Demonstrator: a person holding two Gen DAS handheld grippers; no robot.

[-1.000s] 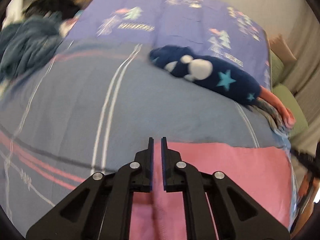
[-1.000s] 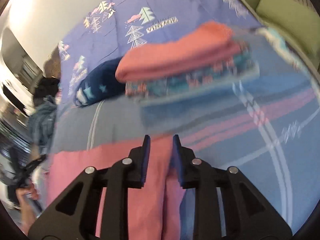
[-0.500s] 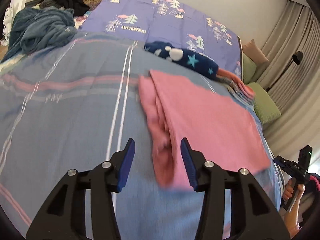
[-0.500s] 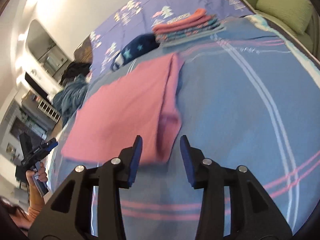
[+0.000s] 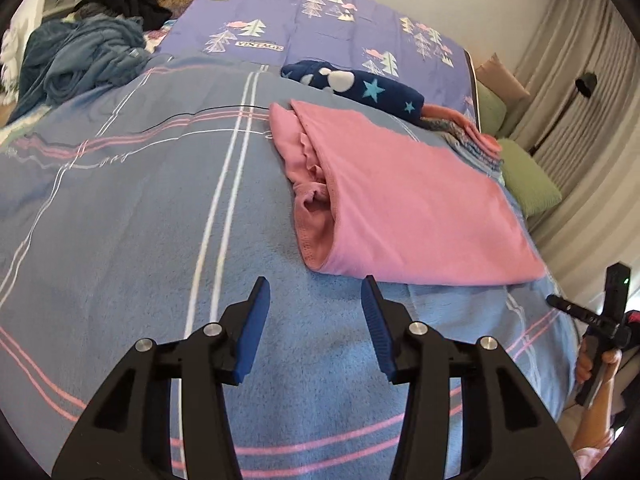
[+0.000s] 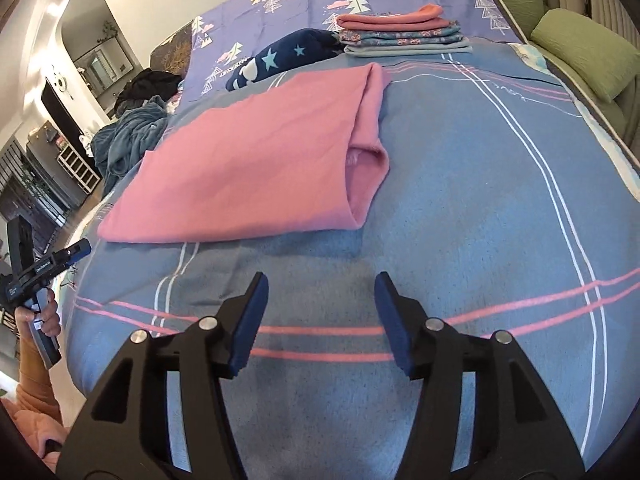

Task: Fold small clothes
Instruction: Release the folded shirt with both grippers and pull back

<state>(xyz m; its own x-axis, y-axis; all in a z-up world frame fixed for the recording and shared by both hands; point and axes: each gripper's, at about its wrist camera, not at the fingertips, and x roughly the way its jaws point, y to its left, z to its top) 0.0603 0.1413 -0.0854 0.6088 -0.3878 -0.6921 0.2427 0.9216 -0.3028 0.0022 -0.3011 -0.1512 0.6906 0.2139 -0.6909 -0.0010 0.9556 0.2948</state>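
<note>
Pink garment (image 5: 408,204) lies flat on the blue striped blanket (image 5: 132,208) of the bed, ahead of both claws and touching neither, already folded once lengthwise so that a doubled edge with bunched ruffle shows at its left side. Left claw (image 5: 316,292) stands half wide and empty just short of the garment's near left corner. Right claw (image 6: 320,284) is empty too, its jaws opening, short of the near edge (image 6: 224,236) with bare blanket between. Beyond the garment sit a navy star-patterned item (image 6: 280,60) and a stack of folded clothes (image 6: 404,32); a heap of blue fabric (image 5: 84,60) lies far left of the left claw. Judgement: the next fold is due. To do it well, each claw should take a near corner through both layers, pinching the hem rather than the blanket, lift together, and carry the edge level to the far edge so corners meet. Bunched ruffle should be tucked flat first, or the fold will sit lumpy.
</note>
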